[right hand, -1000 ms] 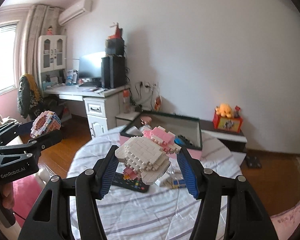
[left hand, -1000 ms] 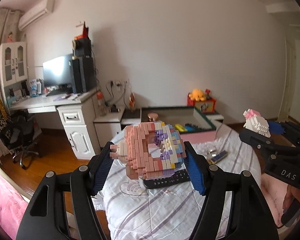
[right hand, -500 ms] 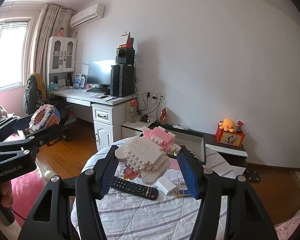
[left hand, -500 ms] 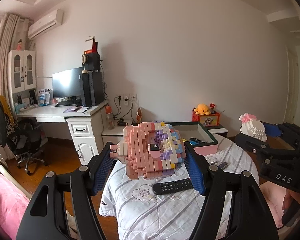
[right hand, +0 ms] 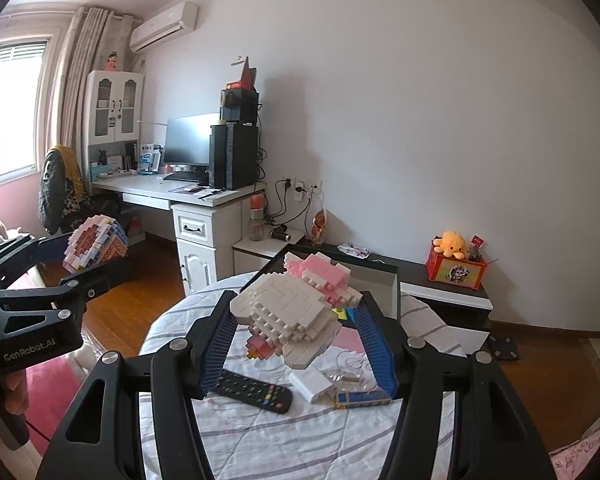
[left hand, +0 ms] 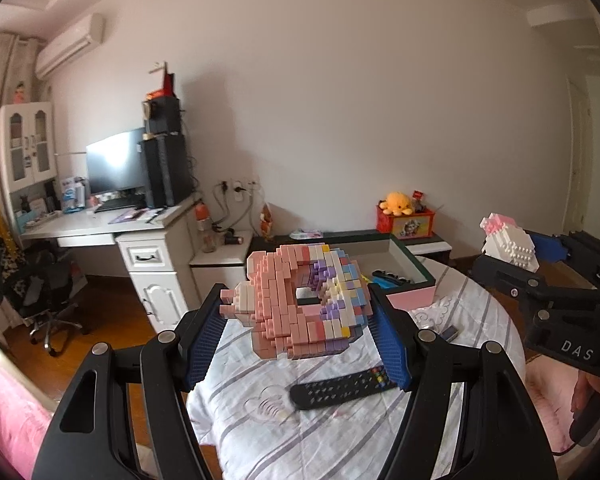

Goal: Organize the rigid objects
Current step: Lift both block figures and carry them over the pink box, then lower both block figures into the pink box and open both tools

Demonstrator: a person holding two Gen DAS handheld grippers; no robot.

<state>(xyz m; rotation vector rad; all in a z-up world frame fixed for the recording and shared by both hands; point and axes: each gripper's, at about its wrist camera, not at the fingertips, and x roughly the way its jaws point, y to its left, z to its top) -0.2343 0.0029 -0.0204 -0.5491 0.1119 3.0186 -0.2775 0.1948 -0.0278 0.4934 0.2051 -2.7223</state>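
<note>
My left gripper (left hand: 298, 334) is shut on a pink, purple and pastel brick-built model (left hand: 300, 300), held in the air above the round table (left hand: 340, 432). My right gripper (right hand: 296, 344) is shut on a white and pink brick-built model (right hand: 292, 310), also lifted over the table. Each gripper shows in the other's view: the right one (left hand: 512, 258) at the far right with its white model (left hand: 510, 246), the left one (right hand: 80, 258) at the far left with its pink model (right hand: 96, 244). An open box with a pink side (left hand: 414, 300) stands at the table's far edge.
On the striped cloth lie a black remote (right hand: 256, 392), a white block (right hand: 312, 384) and a small blue and yellow piece (right hand: 362, 398). A white desk (right hand: 196, 196) with monitor stands at the back left. A low shelf carries an orange plush (right hand: 454, 242).
Both grippers rose and drew back from the table with their models still held, then dipped slightly. The remote and box now appear farther below and ahead.
</note>
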